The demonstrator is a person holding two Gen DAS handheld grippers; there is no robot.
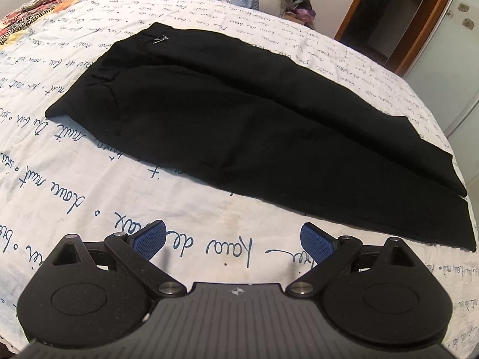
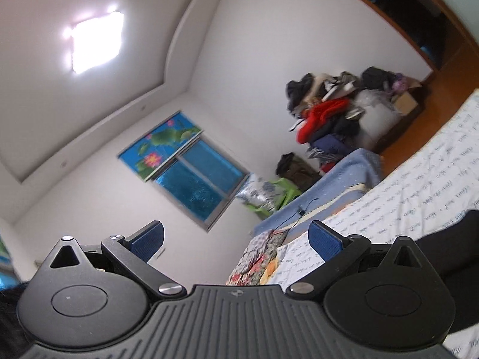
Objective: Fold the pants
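Left gripper: we are holding it low over the sheet, its blue pads spread wide and gripping nothing.
Pants: we are seeing them lying flat on the sheet just ahead of the left fingers, apart from both pads. They are looking folded lengthwise, one leg stacked on the other.
Waist: it is sitting ahead and to the left of the fingers, with a small metal clasp showing near the far edge.
Hems: they are running out to the right of the right-hand pad, the top leg ending a little short of the lower one.
Quilt: a flowery patch is bunching far ahead to the left.
Right gripper: we are tilting it up toward the wall, its pads parted and empty.
Pants, right view: a black strip is showing beside the right-hand finger; we cannot tell whether it is touching.
Window: it is standing straight ahead between the right fingers, with a lotus picture on its upper part.
Clothes pile: it is heaping up ahead to the right, beyond the bed.
Ceiling light: it is glowing above the left-hand finger.
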